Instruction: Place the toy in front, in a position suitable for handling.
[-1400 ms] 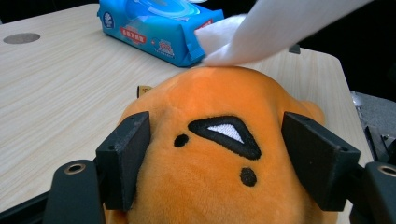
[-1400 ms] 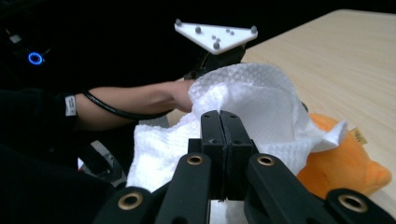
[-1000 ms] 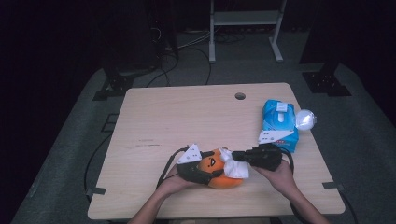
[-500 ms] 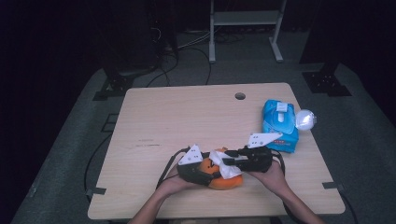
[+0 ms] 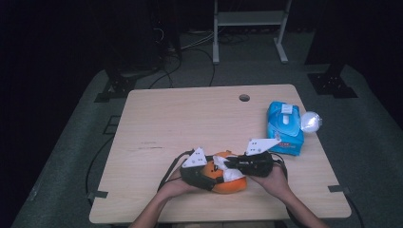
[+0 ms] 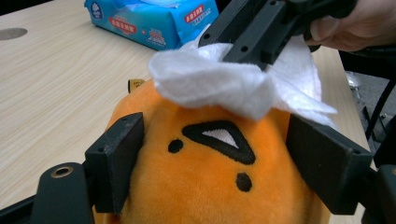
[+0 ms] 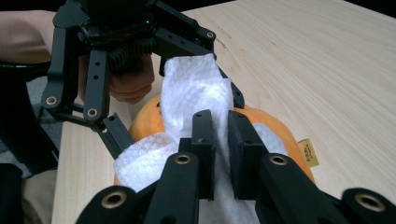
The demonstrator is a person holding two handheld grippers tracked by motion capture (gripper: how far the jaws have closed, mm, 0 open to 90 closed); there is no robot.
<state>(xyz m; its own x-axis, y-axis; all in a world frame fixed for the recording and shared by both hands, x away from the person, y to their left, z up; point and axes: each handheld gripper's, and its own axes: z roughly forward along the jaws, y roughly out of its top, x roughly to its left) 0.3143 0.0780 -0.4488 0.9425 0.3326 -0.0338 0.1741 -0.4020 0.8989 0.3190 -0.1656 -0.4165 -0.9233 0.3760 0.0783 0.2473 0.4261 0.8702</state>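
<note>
Plush toy [image 5: 227,181], orange with a stitched face, lies at the near edge of the table [image 5: 190,123], clamped at its sides by the left claw [image 6: 219,163], whose jaws have just been opening a little yet press into the fabric. On top of the toy sits a white wipe [image 7: 196,93], pinched between the narrow jaws of the right claw [image 7: 219,140], which have just been closing on it. A small yellow tag [image 7: 309,152] sticks out of the toy's side. Farther right, well apart from the toy, lies a blue wipes pack [image 5: 284,127] with a white flip lid, with a white crumpled bag [image 5: 311,121] touching its far side. Near the table's far edge is a round cable hole [image 5: 244,98].
</note>
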